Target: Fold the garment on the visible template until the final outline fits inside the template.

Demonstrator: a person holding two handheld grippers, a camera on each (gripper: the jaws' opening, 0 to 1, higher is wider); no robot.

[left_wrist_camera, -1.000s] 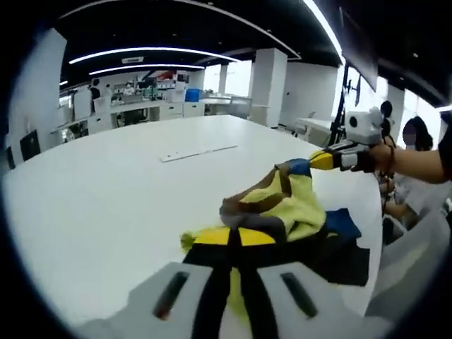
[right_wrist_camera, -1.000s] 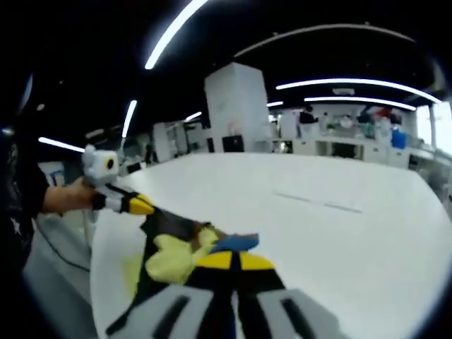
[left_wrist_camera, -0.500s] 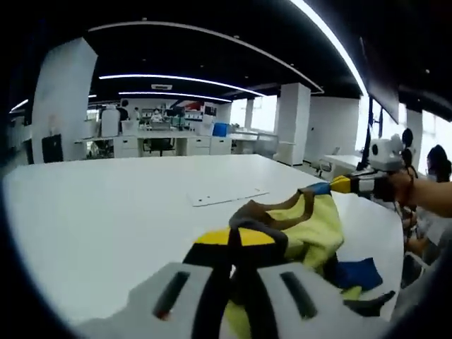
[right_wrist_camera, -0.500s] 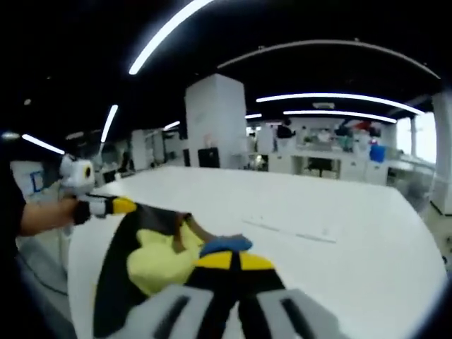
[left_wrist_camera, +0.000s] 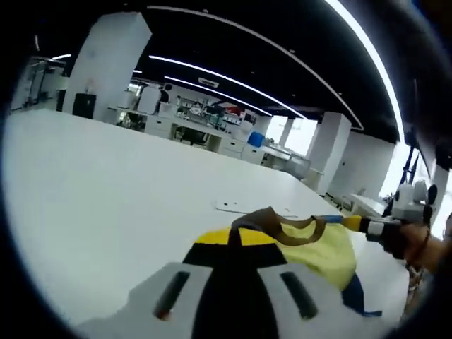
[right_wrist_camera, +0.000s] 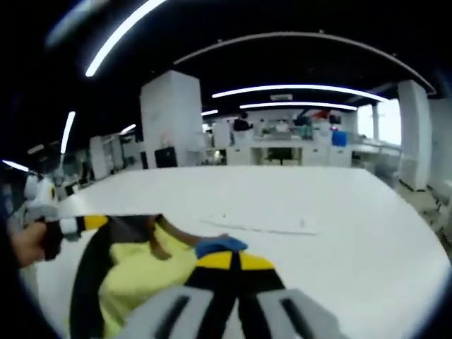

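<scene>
Left gripper [left_wrist_camera: 236, 239]: jaws pinched on the garment [left_wrist_camera: 319, 247], yellow cloth trailing off to its right.
Right gripper [right_wrist_camera: 230, 260]: clamped on a blue-edged corner, garment [right_wrist_camera: 141, 272] hanging to its left.
Garment: stretched between both grippers, above the white table [left_wrist_camera: 106, 191].
Template [right_wrist_camera: 261, 229]: flat beyond the tips.

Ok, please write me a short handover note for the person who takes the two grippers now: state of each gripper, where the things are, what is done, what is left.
Left gripper: shut on the garment, at its brown-trimmed edge.
Right gripper: shut on the garment at a blue part.
The garment, yellow with brown, blue and black parts, hangs stretched between the two grippers above the white table. A thin pale strip lies on the table beyond it; whether this is the template I cannot tell.
Done: garment picked up by two points.
Left: lay it down, fold it, fit the outline inside the template.
</scene>
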